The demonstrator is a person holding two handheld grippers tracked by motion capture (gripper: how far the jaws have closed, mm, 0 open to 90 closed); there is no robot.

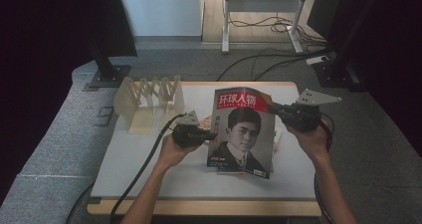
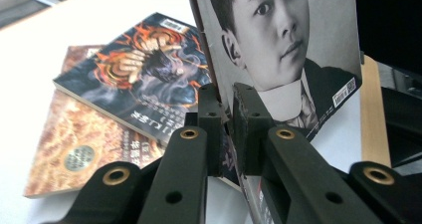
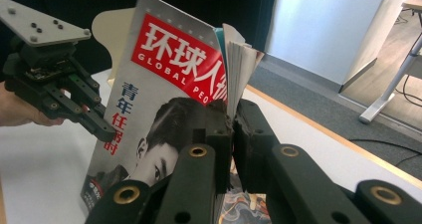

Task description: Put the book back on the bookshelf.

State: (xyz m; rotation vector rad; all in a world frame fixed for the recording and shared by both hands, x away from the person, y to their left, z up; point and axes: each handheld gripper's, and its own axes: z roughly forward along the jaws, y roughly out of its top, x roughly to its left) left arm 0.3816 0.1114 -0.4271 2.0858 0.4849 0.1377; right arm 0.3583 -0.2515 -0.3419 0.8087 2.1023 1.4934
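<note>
A magazine point(image 1: 243, 134) with a red title band and a black-and-white portrait stands upright above the white table point(image 1: 149, 164), held between both grippers. My left gripper point(image 1: 213, 133) is shut on its left edge near the spine; in the left gripper view the jaws point(image 2: 226, 109) pinch the cover point(image 2: 288, 40). My right gripper point(image 1: 273, 108) is shut on the upper right corner, and in the right gripper view the pads point(image 3: 231, 117) clamp the page edges of the magazine point(image 3: 174, 69). The left gripper point(image 3: 107, 132) appears there at the far side.
Two books lie stacked on the table under the magazine: one with a flame cover point(image 2: 144, 69) on top of an orange-brown one point(image 2: 74, 134). A cream slotted rack point(image 1: 149, 102) stands at the back left of the table. Cables trail from both grippers.
</note>
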